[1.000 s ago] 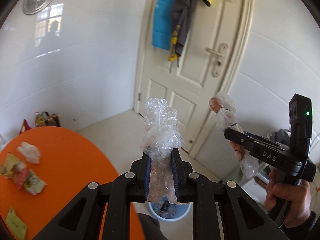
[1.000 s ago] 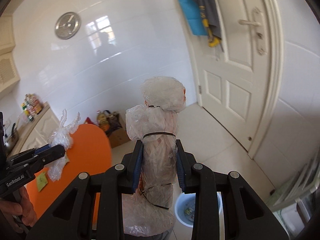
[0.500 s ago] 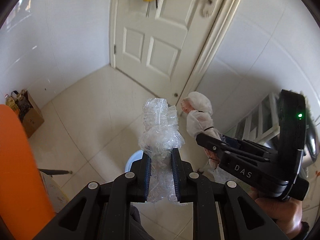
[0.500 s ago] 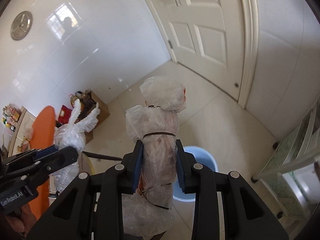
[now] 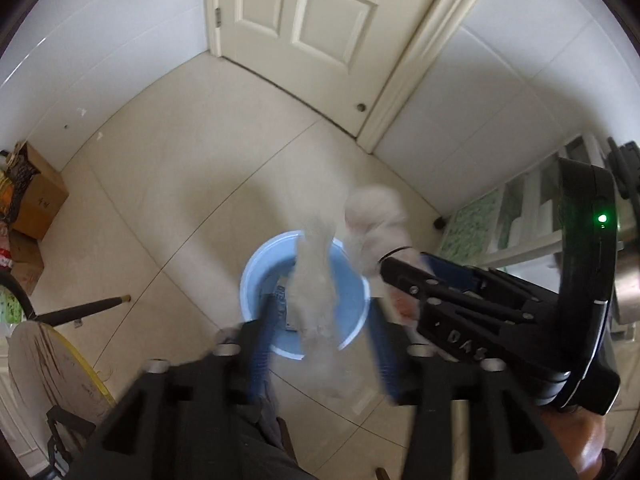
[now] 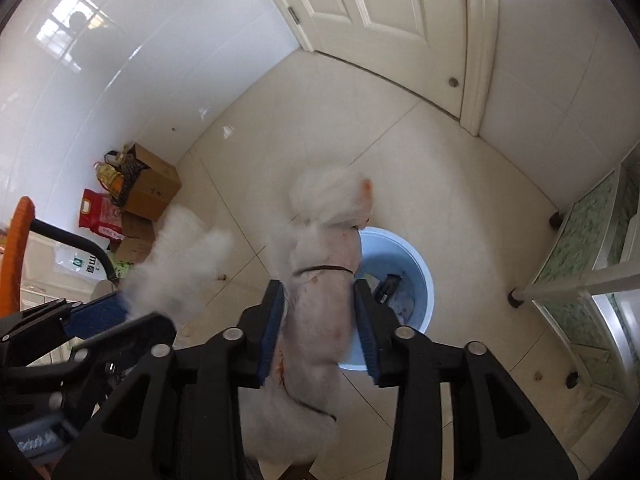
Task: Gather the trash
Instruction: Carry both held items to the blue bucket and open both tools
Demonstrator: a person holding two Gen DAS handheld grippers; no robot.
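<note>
A light blue bin point(image 5: 248, 280) stands on the tiled floor right below both grippers, with some rubbish in it. My left gripper point(image 5: 320, 304) points steeply down over it and its jaws are opening. The crumpled clear plastic wrap point(image 5: 316, 280) is a blur between the wide-apart pads, which stand clear of it. My right gripper point(image 6: 318, 286) is also opening above the bin point(image 6: 424, 272). The tied white bag point(image 6: 320, 300) between its pads is smeared with motion. Each view shows the other gripper point(image 5: 404, 268) point(image 6: 132, 312) close beside, with the white bag point(image 5: 376, 216) and the wrap point(image 6: 180, 264).
A closed white door point(image 5: 304, 20) is beyond the bin. Cardboard boxes point(image 6: 152, 188) and a red bag point(image 6: 100, 216) sit by the left wall. A white glass-fronted shelf unit point(image 6: 580, 260) stands at the right. An orange table edge point(image 6: 20, 248) and a stool point(image 5: 48, 360) are at the left.
Both grippers have dropped and tipped down from facing the door to hanging over the bin. Both pairs of jaws have spread, and the wrap and the bag now blur between them.
</note>
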